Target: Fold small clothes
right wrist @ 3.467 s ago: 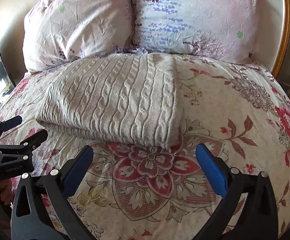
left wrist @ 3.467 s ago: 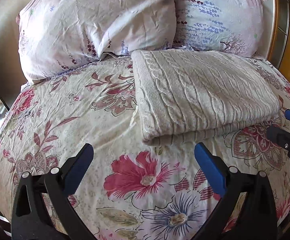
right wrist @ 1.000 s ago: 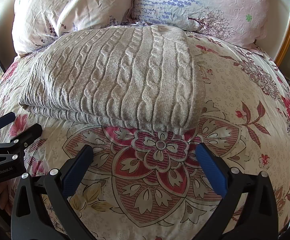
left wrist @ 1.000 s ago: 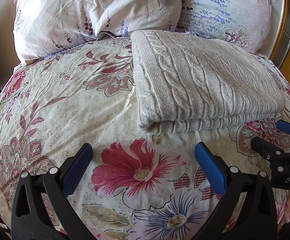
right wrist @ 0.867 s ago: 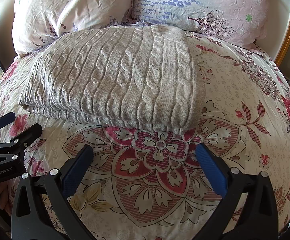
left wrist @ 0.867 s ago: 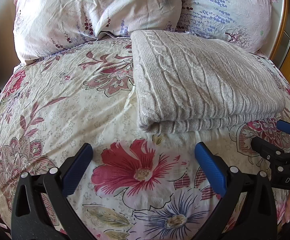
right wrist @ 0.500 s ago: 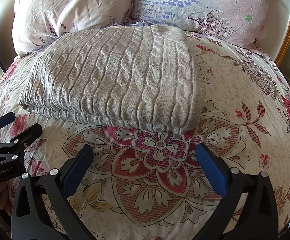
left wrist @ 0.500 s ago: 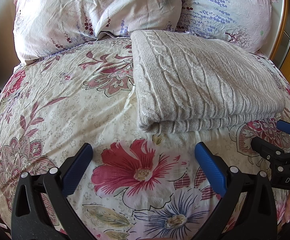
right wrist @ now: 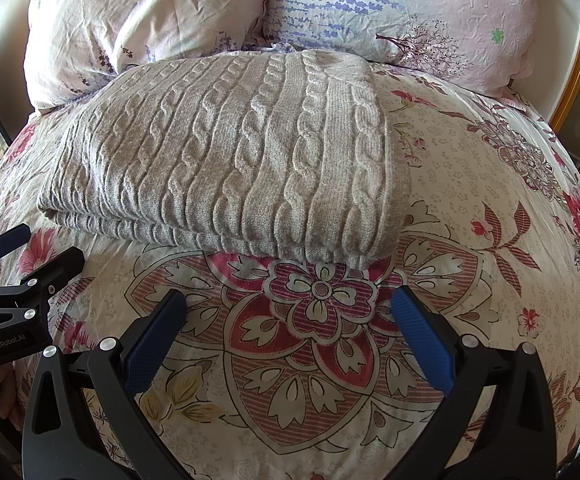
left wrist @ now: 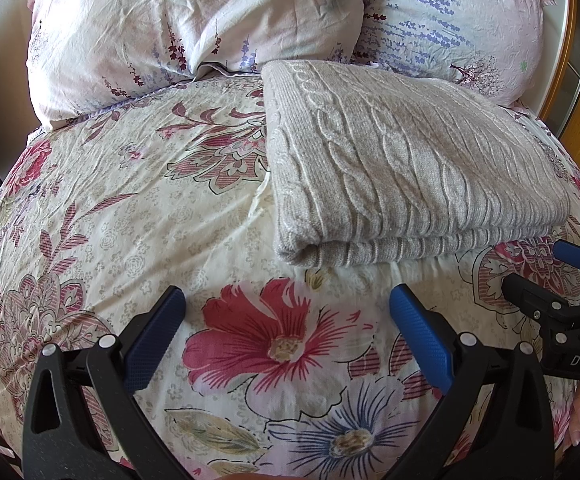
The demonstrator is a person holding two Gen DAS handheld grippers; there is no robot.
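A grey cable-knit sweater [left wrist: 409,168] lies folded into a flat rectangle on the floral bedspread [left wrist: 138,208], its folded edge facing me. In the right wrist view the same sweater [right wrist: 230,160] fills the upper middle. My left gripper [left wrist: 288,316] hangs open just short of the sweater's near left corner, nothing between its blue pads. My right gripper [right wrist: 290,316] is open too, below the sweater's near right corner. Each gripper also shows in the other's view: the right gripper [left wrist: 549,276] at the right edge, the left gripper [right wrist: 30,248] at the left edge.
Two floral pillows [left wrist: 194,20] [right wrist: 389,4] lean against the headboard behind the sweater. A wooden bed frame [left wrist: 569,60] runs along the right side. A person's fingers [right wrist: 6,392] hold the left gripper's handle. Bare bedspread lies left and right of the sweater.
Since 3.5 s ago both grippers moved closer to the sweater and tilted down. Over the last second nothing has visibly moved.
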